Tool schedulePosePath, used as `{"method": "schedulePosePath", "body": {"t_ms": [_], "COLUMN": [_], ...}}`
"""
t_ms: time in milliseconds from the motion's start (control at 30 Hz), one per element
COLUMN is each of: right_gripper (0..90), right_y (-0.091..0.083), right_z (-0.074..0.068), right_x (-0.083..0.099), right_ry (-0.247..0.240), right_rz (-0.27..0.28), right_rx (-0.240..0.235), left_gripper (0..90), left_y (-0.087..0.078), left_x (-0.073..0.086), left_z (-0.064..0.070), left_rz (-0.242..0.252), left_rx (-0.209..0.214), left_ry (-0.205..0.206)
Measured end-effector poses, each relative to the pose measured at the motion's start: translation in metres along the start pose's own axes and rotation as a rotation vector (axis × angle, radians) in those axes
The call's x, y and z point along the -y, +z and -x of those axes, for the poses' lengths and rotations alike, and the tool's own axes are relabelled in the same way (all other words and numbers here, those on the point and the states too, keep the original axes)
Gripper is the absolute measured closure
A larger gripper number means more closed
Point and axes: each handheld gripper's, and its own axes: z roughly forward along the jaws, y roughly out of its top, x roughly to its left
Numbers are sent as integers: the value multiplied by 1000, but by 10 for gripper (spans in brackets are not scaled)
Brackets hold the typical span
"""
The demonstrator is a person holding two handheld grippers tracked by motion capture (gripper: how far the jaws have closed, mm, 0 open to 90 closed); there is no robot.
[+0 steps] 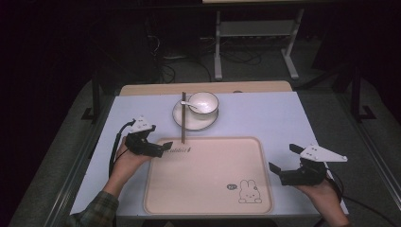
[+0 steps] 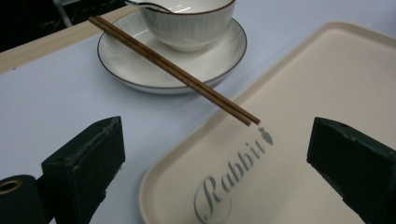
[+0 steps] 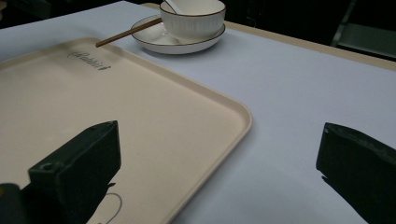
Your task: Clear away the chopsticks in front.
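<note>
From the high view, a cream tray (image 1: 208, 175) lies at the near edge of the surface (image 1: 265, 118), a rabbit drawing in its near right corner. Beyond the tray's far edge stands a plate (image 1: 178, 118) carrying a white bowl (image 1: 204, 103) with a spoon (image 1: 188, 104) in it. A pair of chopsticks (image 1: 183, 118) lies across the plate's left side, its near tips just reaching over the tray's far rim. The left tongs (image 1: 165, 149) hover at the tray's far left corner, spread, close to those tips. The right tongs (image 1: 281, 158) hang spread off the tray's right edge, holding nothing.

In the left gripper view, the jaws stand wide apart over the tray's corner, with the word "Rabbit" between them and the chopsticks' tips (image 2: 247, 117) just ahead, clear of both jaws. Plate (image 2: 116, 60) and bowl (image 2: 191, 25) sit behind.

In the right gripper view, the jaws straddle the tray's rim (image 3: 245, 116), wide apart; the bowl (image 3: 194, 16) stands well off at the far edge.
</note>
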Motion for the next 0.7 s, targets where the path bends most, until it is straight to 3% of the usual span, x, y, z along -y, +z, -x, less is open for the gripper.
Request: {"method": "schedulePosePath", "body": {"t_ms": [267, 500, 600, 700], "right_gripper": [0, 0, 0, 0], "right_y": [-2, -1, -2, -2], "right_z": [0, 0, 1, 2], "right_x": [1, 1, 1, 2], "right_ry": [5, 5, 8, 11], "right_rz": [3, 0, 1, 3], "right_rx": [-1, -3, -2, -5], "left_gripper": [37, 60, 62, 147], "left_y": [29, 67, 76, 87], "left_x": [-22, -41, -45, -50], "left_z": [-9, -20, -23, -28], "left_rz": [-22, -93, -101, -121], "left_rx": [3, 15, 13, 3], "left_ry": [2, 9, 2, 1]}}
